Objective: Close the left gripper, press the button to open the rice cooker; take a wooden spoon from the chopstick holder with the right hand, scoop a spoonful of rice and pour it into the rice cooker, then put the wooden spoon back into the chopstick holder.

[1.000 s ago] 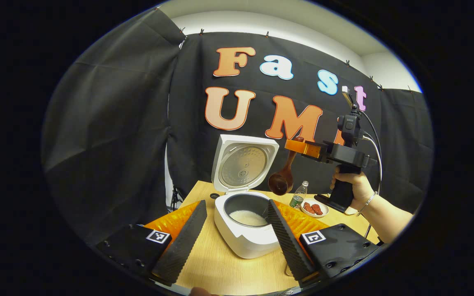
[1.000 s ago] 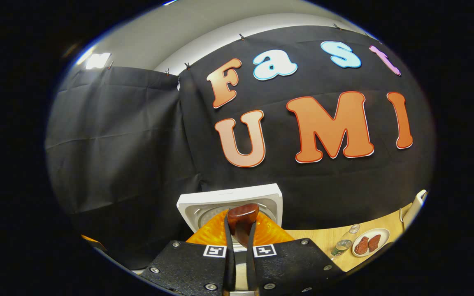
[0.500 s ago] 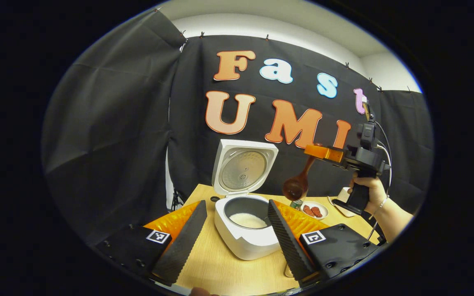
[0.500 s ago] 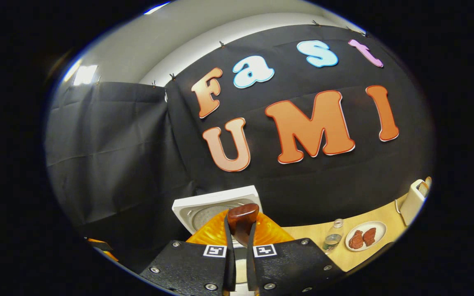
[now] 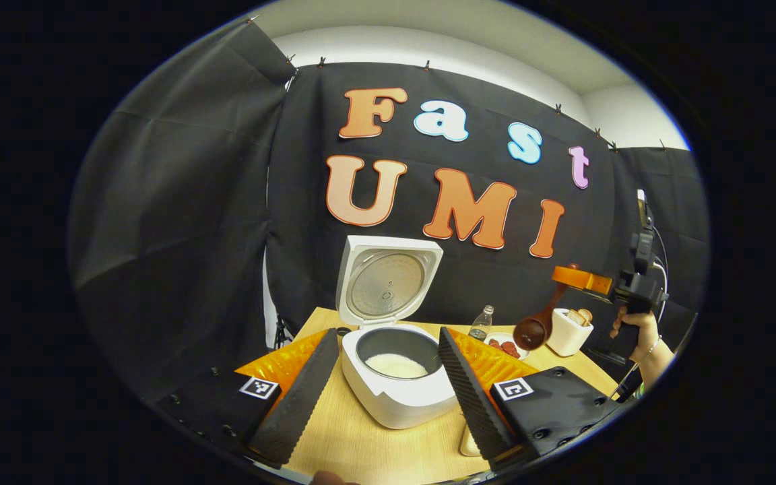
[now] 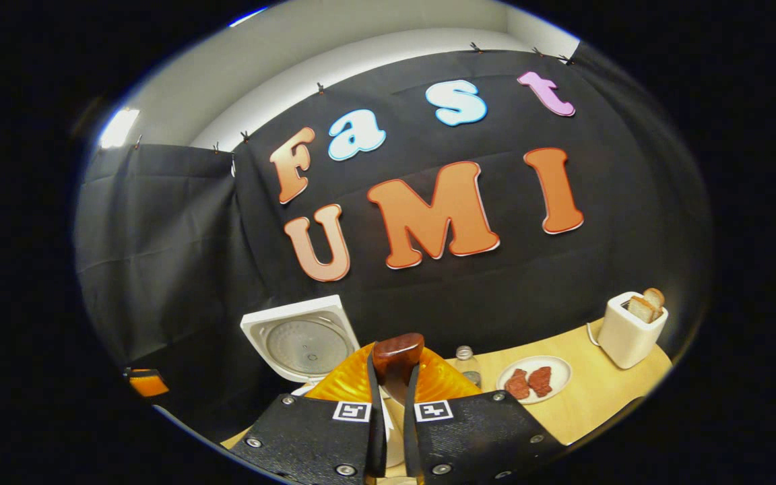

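A: Gripping hard, that right claw [image 6: 393, 404] — both fingers pressed together on the wooden spoon [image 6: 396, 360], the handle's rounded end poking up between them in the right gripper view.

B: And from the left gripper view you can see the whole picture: the right claw [image 5: 573, 277] is up in the air at the far right, a hand [image 5: 636, 330] on its grip, the spoon [image 5: 536, 327] hanging down with its bowl lowest, just beside the white toaster [image 5: 568, 331].

A: Left claw [image 5: 380, 377] is wide apart, fingers spread either side of the rice cooker [image 5: 395, 377], touching nothing.

B: Cooker's lid [image 5: 386, 283] stands straight up, pot open, white rice [image 5: 396, 366] lying in the bottom. Plenty of open air above that rim.

A: Bare table [image 5: 361, 444] in front of the cooker, right down to the near edge.

B: Behind it, a small bottle [image 5: 481, 323] and a plate [image 5: 506, 345] with red pieces, near the back edge, well apart from the pot.

A: Same trio in the right gripper view: bottle [image 6: 467, 364], plate [image 6: 535, 380], toaster [image 6: 630, 330] with bread sticking out, near the table's right edge.

B: Chopstick holder? Can't make it out.
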Demonstrator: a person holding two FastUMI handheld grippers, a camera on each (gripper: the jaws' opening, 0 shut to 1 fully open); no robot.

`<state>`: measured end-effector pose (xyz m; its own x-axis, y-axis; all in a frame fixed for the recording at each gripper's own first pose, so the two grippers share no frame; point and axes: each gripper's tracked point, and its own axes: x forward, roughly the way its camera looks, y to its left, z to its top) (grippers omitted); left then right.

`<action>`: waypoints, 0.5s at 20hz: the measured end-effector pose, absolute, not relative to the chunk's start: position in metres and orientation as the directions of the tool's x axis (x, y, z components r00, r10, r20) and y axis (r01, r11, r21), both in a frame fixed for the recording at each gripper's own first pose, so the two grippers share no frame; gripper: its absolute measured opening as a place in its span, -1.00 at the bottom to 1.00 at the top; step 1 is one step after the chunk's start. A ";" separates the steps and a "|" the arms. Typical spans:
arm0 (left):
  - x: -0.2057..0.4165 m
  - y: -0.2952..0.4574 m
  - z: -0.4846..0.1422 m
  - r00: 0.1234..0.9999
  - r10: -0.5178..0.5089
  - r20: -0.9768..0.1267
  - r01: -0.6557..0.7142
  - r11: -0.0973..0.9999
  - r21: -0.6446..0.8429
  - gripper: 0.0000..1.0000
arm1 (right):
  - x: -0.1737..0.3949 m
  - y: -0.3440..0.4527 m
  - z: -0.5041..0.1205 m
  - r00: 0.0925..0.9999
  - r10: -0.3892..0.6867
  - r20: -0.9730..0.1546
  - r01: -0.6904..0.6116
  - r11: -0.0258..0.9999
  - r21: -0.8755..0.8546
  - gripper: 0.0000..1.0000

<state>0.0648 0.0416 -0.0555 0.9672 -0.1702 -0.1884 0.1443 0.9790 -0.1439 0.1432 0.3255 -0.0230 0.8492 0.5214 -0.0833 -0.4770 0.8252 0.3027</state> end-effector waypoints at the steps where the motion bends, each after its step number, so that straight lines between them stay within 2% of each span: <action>1: 0.065 0.041 -0.055 0.967 -0.171 -0.188 0.147 0.979 -0.139 1.00 | 0.142 0.307 -0.031 0.861 0.499 -0.097 -0.450 0.837 0.310 -0.81; 10: 0.063 0.033 -0.041 0.972 -0.168 -0.165 0.148 0.981 -0.124 1.00 | 0.117 0.182 -0.093 0.921 0.335 -0.200 -0.252 0.901 0.352 -0.81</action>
